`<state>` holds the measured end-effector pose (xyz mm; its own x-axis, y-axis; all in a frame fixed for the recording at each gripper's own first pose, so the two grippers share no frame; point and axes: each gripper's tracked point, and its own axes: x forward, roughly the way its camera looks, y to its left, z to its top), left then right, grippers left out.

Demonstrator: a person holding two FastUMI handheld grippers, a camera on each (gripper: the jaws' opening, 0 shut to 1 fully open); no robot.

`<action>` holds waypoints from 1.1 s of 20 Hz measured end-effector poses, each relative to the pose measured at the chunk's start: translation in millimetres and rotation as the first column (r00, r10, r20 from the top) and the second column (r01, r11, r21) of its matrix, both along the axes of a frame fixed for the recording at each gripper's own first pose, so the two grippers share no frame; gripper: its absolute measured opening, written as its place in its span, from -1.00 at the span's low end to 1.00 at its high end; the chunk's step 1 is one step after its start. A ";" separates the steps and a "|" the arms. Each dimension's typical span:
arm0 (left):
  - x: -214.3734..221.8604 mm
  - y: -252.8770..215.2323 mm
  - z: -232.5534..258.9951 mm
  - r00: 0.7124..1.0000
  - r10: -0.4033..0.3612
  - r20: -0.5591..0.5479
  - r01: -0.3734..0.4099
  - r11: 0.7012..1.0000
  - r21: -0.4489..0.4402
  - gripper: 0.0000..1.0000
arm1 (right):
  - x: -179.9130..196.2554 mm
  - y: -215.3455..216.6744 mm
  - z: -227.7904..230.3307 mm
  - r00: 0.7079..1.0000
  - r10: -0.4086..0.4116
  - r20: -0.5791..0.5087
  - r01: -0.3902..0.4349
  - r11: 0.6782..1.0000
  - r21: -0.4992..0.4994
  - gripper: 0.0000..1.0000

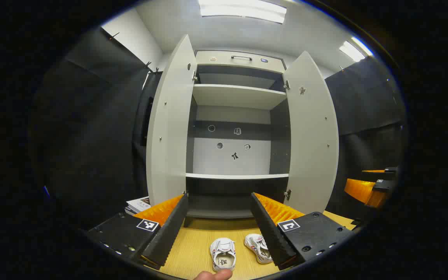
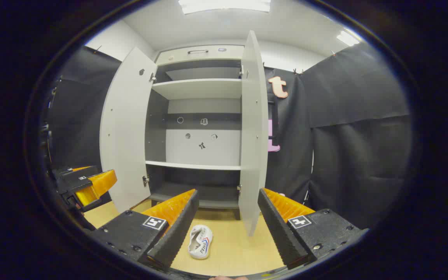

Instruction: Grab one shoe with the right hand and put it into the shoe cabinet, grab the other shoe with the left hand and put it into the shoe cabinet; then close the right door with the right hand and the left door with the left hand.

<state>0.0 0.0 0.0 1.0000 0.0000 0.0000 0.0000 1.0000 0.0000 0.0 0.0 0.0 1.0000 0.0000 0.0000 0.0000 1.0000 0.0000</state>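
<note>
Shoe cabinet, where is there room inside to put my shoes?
The shoe cabinet has bare shelves between its open doors: the middle shelf, the upper shelf and the bottom floor. Stickers sit on the back wall only. The crowded spot is the wooden floor in front, where both shoes lie.

Two shoes (image 1: pixel 223 253) (image 1: pixel 258 247), one shoe cabinet (image 1: pixel 236 96), two open doors (image 1: pixel 169 124) (image 1: pixel 312 134).

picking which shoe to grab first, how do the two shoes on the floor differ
In the left gripper view, the left shoe shows its opening and insole, heel toward the camera; the right shoe lies angled, partly hidden behind the left gripper's finger. Both are white sneakers with coloured stripes on the wooden floor.
</note>
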 end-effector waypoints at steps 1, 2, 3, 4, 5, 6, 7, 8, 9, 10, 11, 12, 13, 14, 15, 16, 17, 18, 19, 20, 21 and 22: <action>-0.4 -0.7 -0.2 1.000 -0.001 0.001 0.001 1.000 0.003 0.90 | 1.7 2.9 0.0 1.000 0.003 -0.001 -0.003 1.000 0.000 0.98; 0.4 0.2 1.2 1.000 0.000 0.005 0.000 1.000 0.011 0.90 | 2.9 5.2 -1.5 1.000 0.005 -0.004 -0.005 1.000 -0.001 0.98; 0.3 1.3 3.2 1.000 0.002 0.012 -0.003 1.000 0.020 0.90 | 3.4 5.9 -3.6 1.000 0.007 -0.005 -0.007 1.000 -0.001 0.98; 0.8 3.0 4.5 1.000 0.005 0.019 -0.005 1.000 0.027 0.90 | 3.8 5.2 -3.6 1.000 0.006 -0.006 -0.006 1.000 -0.003 0.89; 0.9 3.3 6.1 1.000 0.005 0.024 -0.005 1.000 0.027 0.90 | 2.9 5.1 -2.2 1.000 0.004 -0.002 -0.004 1.000 -0.004 0.98; 1.2 2.5 6.2 1.000 0.002 0.024 -0.002 1.000 0.026 0.90 | 3.0 4.8 -1.7 1.000 0.004 -0.001 -0.004 1.000 -0.005 0.98; 2.2 1.8 6.6 1.000 0.000 0.024 -0.001 1.000 0.026 0.90 | 3.1 5.2 -2.9 1.000 0.005 -0.002 -0.005 1.000 -0.005 0.98; 2.2 2.3 8.1 1.000 0.002 0.026 -0.003 1.000 0.029 0.90 | 3.5 5.2 -1.7 1.000 0.005 -0.003 -0.005 1.000 -0.005 0.98; 2.7 2.1 8.4 1.000 0.001 0.029 -0.002 0.999 0.032 0.89 | 3.3 4.4 -2.4 1.000 0.005 -0.004 -0.005 1.000 -0.003 0.98; 2.9 1.2 8.6 1.000 -0.001 0.030 0.000 0.999 0.034 0.90 | 3.2 4.3 -2.1 1.000 0.004 -0.004 -0.004 1.000 -0.001 0.98; 3.8 0.7 8.5 1.000 -0.002 0.031 0.001 0.999 0.035 0.90 | 3.7 4.1 -1.9 1.000 0.004 -0.004 -0.004 1.000 0.002 0.98; 4.3 0.0 9.4 0.999 -0.006 0.033 0.004 0.999 0.033 0.90 | 3.5 3.4 -0.7 1.000 0.003 -0.002 -0.003 1.000 0.002 0.89; 5.1 -0.9 9.7 0.999 -0.006 0.035 0.005 1.000 0.031 0.90 | 3.2 2.8 -0.8 1.000 0.000 0.000 0.000 1.000 -0.001 0.89; 4.8 -1.8 9.2 0.999 -0.008 0.034 0.007 1.000 0.030 0.90 | 3.3 2.9 0.0 1.000 0.000 0.000 0.000 1.000 -0.005 0.98; 5.3 -2.1 9.3 0.999 -0.008 0.034 0.007 1.000 0.030 0.90 | 4.6 4.1 -0.8 1.000 0.000 0.000 0.000 1.000 -0.010 1.00; 6.0 -2.2 9.3 0.999 -0.008 0.036 0.007 0.999 0.031 0.90 | 5.8 4.6 -1.0 1.000 0.002 -0.001 -0.002 1.000 -0.012 0.89; 6.3 -2.7 10.4 0.999 -0.008 0.037 0.007 0.999 0.033 0.90 | 6.0 5.6 -1.8 1.000 0.004 -0.001 -0.004 1.000 -0.012 0.89; 7.4 -1.8 10.4 0.999 -0.007 0.039 0.006 0.999 0.036 0.90 | 6.9 6.2 -1.6 1.000 0.006 -0.001 -0.006 1.000 -0.012 0.97; 7.6 -2.5 9.9 0.999 -0.007 0.040 0.006 0.999 0.039 0.90 | 7.3 6.9 -2.4 1.000 0.007 -0.002 -0.007 1.000 -0.012 0.98; 8.3 -2.8 10.1 0.999 -0.008 0.041 0.007 0.999 0.042 0.90 | 8.3 6.6 -3.3 1.000 0.009 -0.004 -0.010 1.000 -0.012 0.98; 8.7 -3.3 10.3 0.999 -0.009 0.041 0.007 0.999 0.043 0.90 | 8.6 7.6 -4.4 1.000 0.010 -0.006 -0.010 1.000 -0.012 0.98; 8.8 -3.1 11.1 0.999 -0.008 0.042 0.006 0.999 0.044 0.90 | 9.8 8.8 -4.5 1.000 0.013 -0.008 -0.013 1.000 -0.012 0.98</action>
<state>8.8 -3.1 11.1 0.9991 -0.0078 0.0420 0.0060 0.9990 0.0441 9.8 8.8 -4.5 0.9999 0.0126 -0.0078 -0.0127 0.9999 -0.0117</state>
